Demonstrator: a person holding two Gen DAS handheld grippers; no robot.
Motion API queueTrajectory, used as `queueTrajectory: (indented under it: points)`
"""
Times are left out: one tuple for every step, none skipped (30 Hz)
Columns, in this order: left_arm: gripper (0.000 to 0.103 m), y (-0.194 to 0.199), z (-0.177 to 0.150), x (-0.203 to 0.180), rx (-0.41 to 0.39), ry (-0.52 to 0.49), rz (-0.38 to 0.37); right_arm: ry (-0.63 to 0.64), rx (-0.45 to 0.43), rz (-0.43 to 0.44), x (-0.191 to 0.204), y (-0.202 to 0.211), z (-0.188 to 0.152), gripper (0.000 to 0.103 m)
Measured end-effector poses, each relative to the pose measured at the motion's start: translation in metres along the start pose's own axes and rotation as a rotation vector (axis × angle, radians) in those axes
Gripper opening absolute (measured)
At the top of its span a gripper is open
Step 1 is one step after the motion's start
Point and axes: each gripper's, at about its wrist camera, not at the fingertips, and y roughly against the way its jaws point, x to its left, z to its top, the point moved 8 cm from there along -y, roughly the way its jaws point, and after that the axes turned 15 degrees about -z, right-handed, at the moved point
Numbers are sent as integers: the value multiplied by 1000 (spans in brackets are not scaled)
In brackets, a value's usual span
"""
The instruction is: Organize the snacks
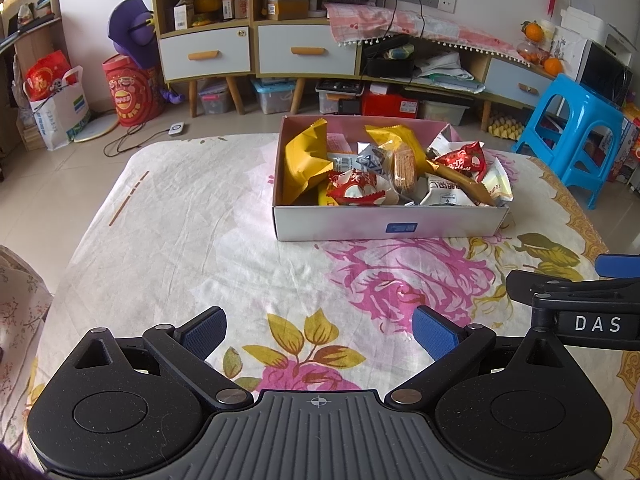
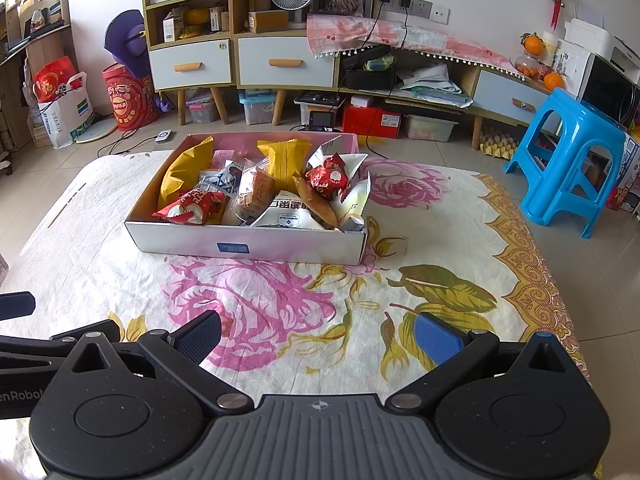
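A white cardboard box sits on the floral tablecloth, filled with several wrapped snacks: yellow bags, red-and-white packs and white packs. It also shows in the right wrist view, left of centre, with the same yellow bags and red packs. My left gripper is open and empty, hovering over the cloth in front of the box. My right gripper is open and empty, also short of the box. No snack lies loose on the cloth.
The floral tablecloth covers the table to its edges. Beyond it are a blue plastic stool at the right and low cabinets with storage bins along the wall. The right gripper's body sits at the left view's right edge.
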Motion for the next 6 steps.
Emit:
queueTrajectory:
  points:
    - [100,0,0,0,0,0,4,0,0,0,0,0,0,95]
    - [100,0,1,-1,1,1,5,0,0,-1,0,0,0,95]
    - [100,0,1,-1,2,2,2,1,0,0,0,0,0,95]
    - [100,-1,1,-2,3,2,-5,1,0,0,1,0,-1,95]
    - [100,-1,1,-1,7,2,-12,1,0,-1,1,0,-2,95]
    - [100,-2,1,-2,10,4,-16,2,0,-2,1,-1,-1,95]
